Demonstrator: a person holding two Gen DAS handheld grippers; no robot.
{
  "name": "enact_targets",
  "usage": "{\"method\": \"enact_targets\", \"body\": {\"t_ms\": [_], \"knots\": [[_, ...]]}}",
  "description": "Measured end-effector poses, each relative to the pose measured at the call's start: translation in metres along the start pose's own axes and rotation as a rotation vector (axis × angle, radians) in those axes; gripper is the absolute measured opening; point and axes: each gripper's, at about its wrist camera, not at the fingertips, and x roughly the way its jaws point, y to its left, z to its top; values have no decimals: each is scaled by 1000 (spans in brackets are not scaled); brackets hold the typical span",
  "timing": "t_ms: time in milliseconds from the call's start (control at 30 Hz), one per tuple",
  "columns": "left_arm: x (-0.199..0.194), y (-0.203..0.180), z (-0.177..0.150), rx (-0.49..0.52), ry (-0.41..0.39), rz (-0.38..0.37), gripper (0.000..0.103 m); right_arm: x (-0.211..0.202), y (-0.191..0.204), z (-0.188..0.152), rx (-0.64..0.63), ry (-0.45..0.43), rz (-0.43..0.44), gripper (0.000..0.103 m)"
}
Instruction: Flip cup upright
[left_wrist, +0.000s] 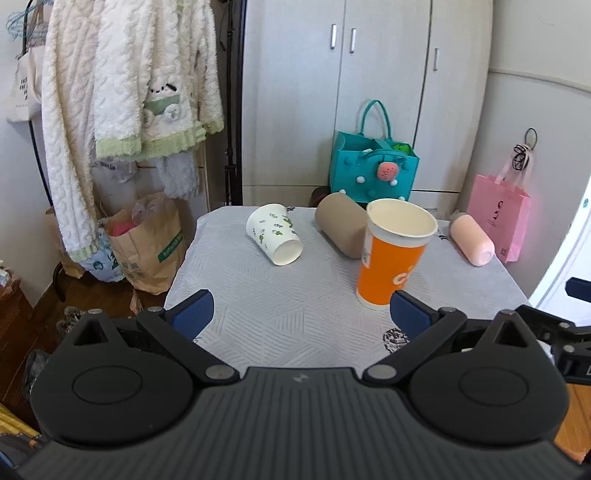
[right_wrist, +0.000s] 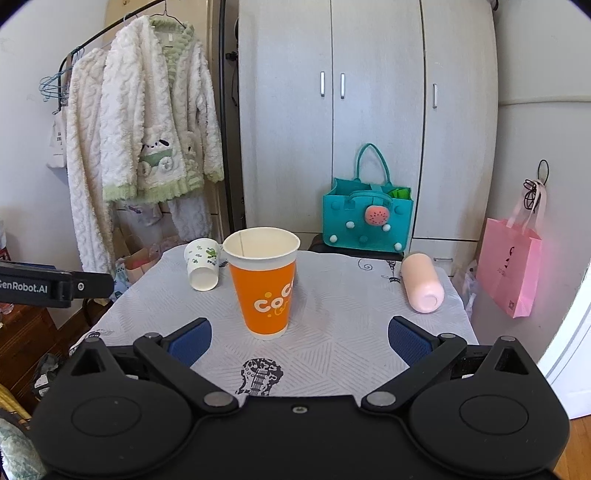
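Observation:
An orange paper cup (left_wrist: 391, 254) (right_wrist: 264, 284) stands upright, mouth up, on the grey-clothed table (left_wrist: 280, 302) (right_wrist: 343, 332). A white cup with green print (left_wrist: 275, 234) (right_wrist: 202, 267), a brown cup (left_wrist: 341, 225) and a pink cup (left_wrist: 472, 240) (right_wrist: 422, 288) lie on their sides behind it. The brown cup is hidden behind the orange one in the right wrist view. My left gripper (left_wrist: 301, 312) is open and empty, with the orange cup just beyond its right finger. My right gripper (right_wrist: 299, 341) is open and empty, just in front of the orange cup.
A teal felt bag (left_wrist: 373, 170) (right_wrist: 367, 218) sits behind the table by the white wardrobe (right_wrist: 369, 110). A pink paper bag (left_wrist: 498, 221) (right_wrist: 511, 266) hangs at the right. Fleece robes (left_wrist: 125, 92) (right_wrist: 147, 129) hang at the left, above paper bags (left_wrist: 147, 243) on the floor.

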Motion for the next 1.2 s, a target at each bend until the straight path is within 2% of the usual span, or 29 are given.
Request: {"method": "enact_targets", "body": {"t_ms": [367, 1200], "knots": [[16, 9, 2, -9, 25, 37, 103, 12, -9, 5, 50, 4, -38, 103], [32, 12, 1, -27, 69, 15, 103, 16, -21, 2, 66, 7, -80, 103]]}}
